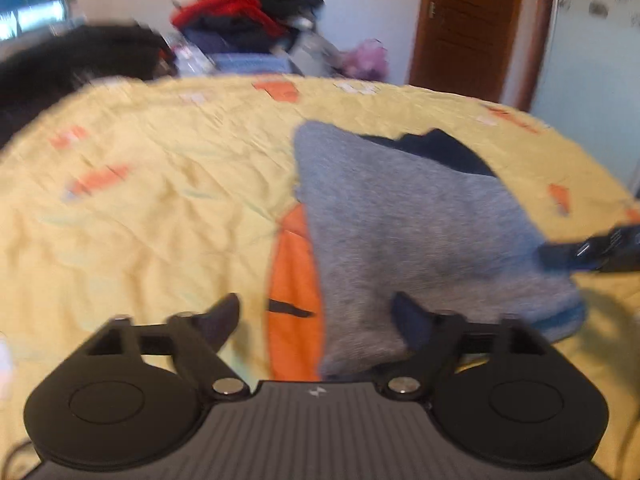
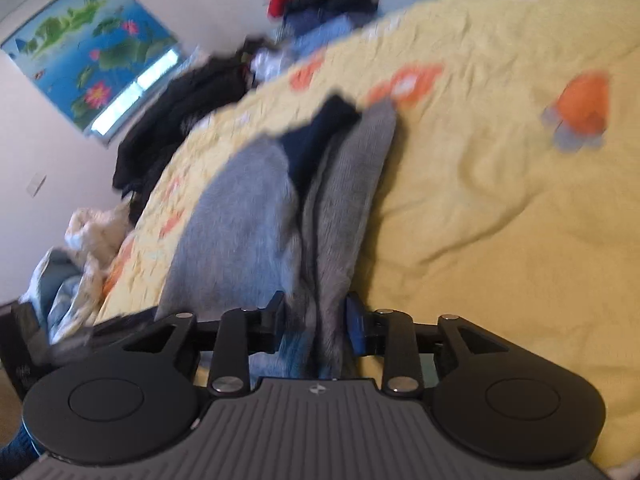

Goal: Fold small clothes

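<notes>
On the yellow patterned bedspread (image 1: 160, 200), grey knit garment with navy lining (image 1: 420, 232) half folded: right gripper (image 2: 316, 320) clenched on its edge, left gripper (image 1: 316, 316) released, folds remaining.

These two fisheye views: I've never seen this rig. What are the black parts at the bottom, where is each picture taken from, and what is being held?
Each picture comes from a camera mounted on hand-held tongs, looking along its two fingers. The left wrist view shows the left tongs open above a grey garment lying on a yellow bedspread. The right wrist view shows the right tongs closed on a bunched edge of that garment. In the left view, the right tongs appear at the garment's right edge. Piled clothes lie beyond the bed.
</notes>
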Demonstrator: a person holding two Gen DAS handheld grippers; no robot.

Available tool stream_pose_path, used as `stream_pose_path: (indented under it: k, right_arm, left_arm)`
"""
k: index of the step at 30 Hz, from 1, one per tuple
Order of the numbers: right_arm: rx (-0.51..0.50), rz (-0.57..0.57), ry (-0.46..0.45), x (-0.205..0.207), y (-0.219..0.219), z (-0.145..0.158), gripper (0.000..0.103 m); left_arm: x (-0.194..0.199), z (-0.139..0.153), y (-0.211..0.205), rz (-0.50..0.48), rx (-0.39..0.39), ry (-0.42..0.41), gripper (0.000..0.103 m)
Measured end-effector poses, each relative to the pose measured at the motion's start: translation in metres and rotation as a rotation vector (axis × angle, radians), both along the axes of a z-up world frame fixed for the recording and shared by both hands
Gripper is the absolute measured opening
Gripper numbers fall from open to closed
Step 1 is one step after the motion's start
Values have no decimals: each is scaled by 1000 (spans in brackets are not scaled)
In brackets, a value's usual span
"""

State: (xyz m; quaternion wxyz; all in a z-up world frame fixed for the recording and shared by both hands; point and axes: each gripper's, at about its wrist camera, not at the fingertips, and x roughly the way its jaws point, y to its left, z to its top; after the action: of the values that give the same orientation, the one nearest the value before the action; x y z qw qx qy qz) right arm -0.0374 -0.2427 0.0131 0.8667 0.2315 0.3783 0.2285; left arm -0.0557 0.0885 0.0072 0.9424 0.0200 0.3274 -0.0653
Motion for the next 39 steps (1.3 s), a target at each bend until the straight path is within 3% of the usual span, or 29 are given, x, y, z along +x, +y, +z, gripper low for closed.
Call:
stream_pose_path:
  k: [3, 7, 11, 15, 21, 23, 27, 33, 37, 39]
  right_arm:
    - [-63, -48, -176, -22, 8, 30, 42]
    - [-130, 25, -251, -15, 41, 48, 50]
    - [-169, 59, -209, 27, 75, 51, 50]
    - [-160, 55, -171, 68, 98, 50, 59]
    - [-274, 58, -77, 122, 113, 22, 68]
    - [-340, 88, -162, 120, 115, 7, 68]
    - [-308, 81, -185, 114, 109, 3, 68]
    - [-191, 21, -102, 124, 91, 23, 66]
    - [-180, -11, -203, 123, 94, 44, 68]
    - [-192, 6, -199, 131, 100, 45, 70]
  left_arm:
    - [-4, 5, -4, 28, 64, -27, 88]
    - [8, 21, -14, 51, 51, -78, 88]
    - [27, 32, -30, 35, 15, -126, 88]
    - [49, 16, -47, 20, 25, -81, 88]
    - [61, -16, -49, 13, -8, -18, 88]
    - [63, -19, -44, 18, -45, -4, 88]
    - [65, -20, -42, 18, -70, 10, 89]
    - [62, -21, -41, 18, -78, 5, 89]
    - [61, -20, -44, 18, -75, 2, 89]
    - [61, -20, -44, 16, -74, 2, 89]
